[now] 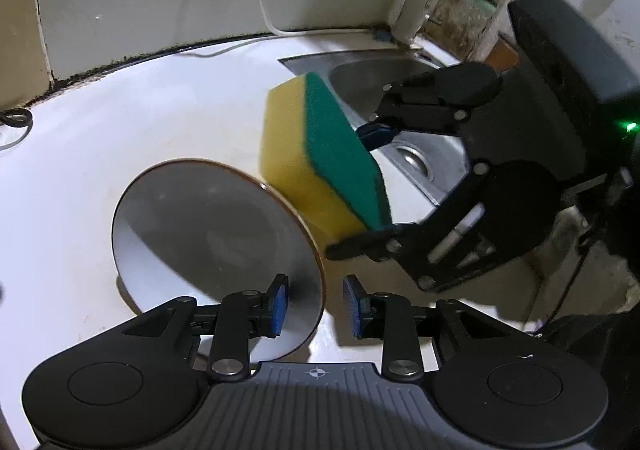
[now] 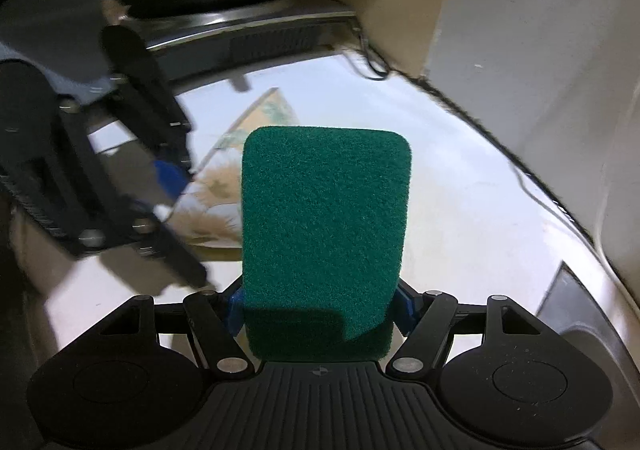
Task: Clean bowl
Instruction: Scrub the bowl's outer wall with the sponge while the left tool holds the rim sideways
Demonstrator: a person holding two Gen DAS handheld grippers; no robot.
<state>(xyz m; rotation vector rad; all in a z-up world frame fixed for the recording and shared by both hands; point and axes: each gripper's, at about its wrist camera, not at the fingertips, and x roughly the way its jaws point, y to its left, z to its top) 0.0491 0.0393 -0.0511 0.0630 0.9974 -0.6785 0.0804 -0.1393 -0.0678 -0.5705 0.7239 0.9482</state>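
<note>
White table [image 1: 120, 122] beside sink: bowl [image 1: 208, 234] glazed, stiff, breakable; rim sits between left tool's [image 1: 314, 304] unclenched pads. Right tool [image 2: 322, 304] grasps soft sponge [image 2: 324, 226].

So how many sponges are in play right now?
1: the yellow-and-green sponge, gripped in the right gripper, beside the bowl rim. Others may be hidden in the sink.

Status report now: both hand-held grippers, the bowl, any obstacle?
Left hand-held gripper astride bowl rim, pads not pressing. Right hand-held gripper shut on sponge. Nothing blocking.

No readable text, label or number anywhere (only small crosshair marks on the gripper bodies).
</note>
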